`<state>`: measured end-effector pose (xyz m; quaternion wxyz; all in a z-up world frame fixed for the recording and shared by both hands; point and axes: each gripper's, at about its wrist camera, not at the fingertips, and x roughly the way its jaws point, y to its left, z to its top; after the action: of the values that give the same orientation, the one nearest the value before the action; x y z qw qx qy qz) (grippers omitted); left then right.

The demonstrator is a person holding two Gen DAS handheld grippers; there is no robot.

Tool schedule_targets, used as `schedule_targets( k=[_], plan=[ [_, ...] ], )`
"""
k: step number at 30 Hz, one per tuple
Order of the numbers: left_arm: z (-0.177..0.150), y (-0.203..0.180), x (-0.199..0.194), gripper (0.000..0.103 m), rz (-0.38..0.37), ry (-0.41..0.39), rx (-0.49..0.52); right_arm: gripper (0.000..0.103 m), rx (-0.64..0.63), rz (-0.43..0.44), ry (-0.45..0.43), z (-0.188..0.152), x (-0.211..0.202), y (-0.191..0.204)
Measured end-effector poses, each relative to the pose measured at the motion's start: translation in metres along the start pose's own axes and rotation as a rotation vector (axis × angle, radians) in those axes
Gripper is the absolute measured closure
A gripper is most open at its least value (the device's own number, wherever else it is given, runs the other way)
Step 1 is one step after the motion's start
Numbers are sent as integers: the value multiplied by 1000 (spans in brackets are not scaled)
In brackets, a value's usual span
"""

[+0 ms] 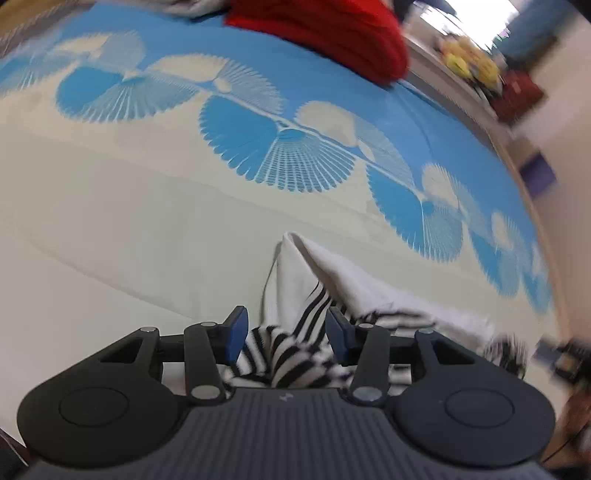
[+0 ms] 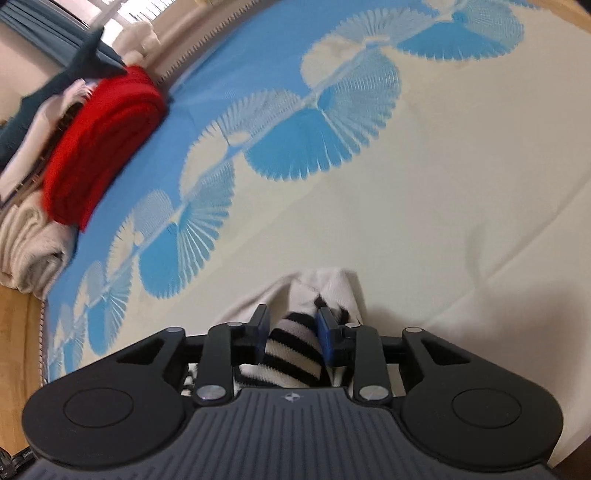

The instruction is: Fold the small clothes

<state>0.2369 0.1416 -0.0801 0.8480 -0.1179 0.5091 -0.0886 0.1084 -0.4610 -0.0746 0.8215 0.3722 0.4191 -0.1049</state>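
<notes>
striped garment [image 1: 291, 354] half hidden beneath tongs, red cloth [image 1: 332, 33] cut off, shelf clutter [image 1: 469, 62] blurred

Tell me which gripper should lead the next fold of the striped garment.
Right, probably. The right gripper has its pads pressed against the striped garment, apparently clamped. The left gripper stands wider, with cloth loose between its fingers, so its hold looks less sure. Both sit over the blue-and-cream bedspread.

Patterned cloth [image 2: 443, 184] (blue fans) under striped garment [image 2: 291, 354], red stack [image 2: 99, 147].
</notes>
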Motion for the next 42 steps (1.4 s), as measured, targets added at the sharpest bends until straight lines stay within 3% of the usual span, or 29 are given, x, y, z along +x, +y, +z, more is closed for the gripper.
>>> schedule_targets(
  k=[5,9,12,18,21,24,27,28,30,31,32,34,38,40,42],
  plan=[
    [-37,-27,-9,27,27,27,309,70,-78,27,-50,0,-28,-16],
    [-71,-39,-3,23,89,77,519,68,-230,22,-16,-14,-31,-13],
    [-89,-49,11,23,175,111,633,59,-411,26,16,-30,-25,7],
    [-86,-73,32,23,240,51,718,53,-692,-7,71,-60,4,49],
    [-75,-85,44,23,271,17,743,50,-766,-36,72,-66,18,65],
    [-61,-95,51,24,238,-6,723,49,-760,-32,80,-63,32,76],
    [-50,-101,60,37,205,-6,713,50,-753,-64,95,-59,48,82],
    [-48,-101,63,46,195,3,712,50,-754,-69,95,-59,51,83],
    [-43,-101,71,76,181,27,703,60,-750,-85,95,-57,58,85],
    [-40,-100,75,101,199,32,701,72,-742,-93,103,-55,61,83],
    [-36,-99,76,100,224,24,699,84,-731,-97,110,-52,64,82],
    [-21,-91,68,101,218,-30,631,89,-699,-93,65,-44,61,81],
    [9,-76,49,102,161,-156,429,90,-482,20,-147,-10,26,75],
    [14,-79,51,102,152,-175,426,90,-397,30,-212,-2,21,71],
    [18,-86,52,102,170,-230,443,90,-345,-11,-208,1,31,70]
  ],
)
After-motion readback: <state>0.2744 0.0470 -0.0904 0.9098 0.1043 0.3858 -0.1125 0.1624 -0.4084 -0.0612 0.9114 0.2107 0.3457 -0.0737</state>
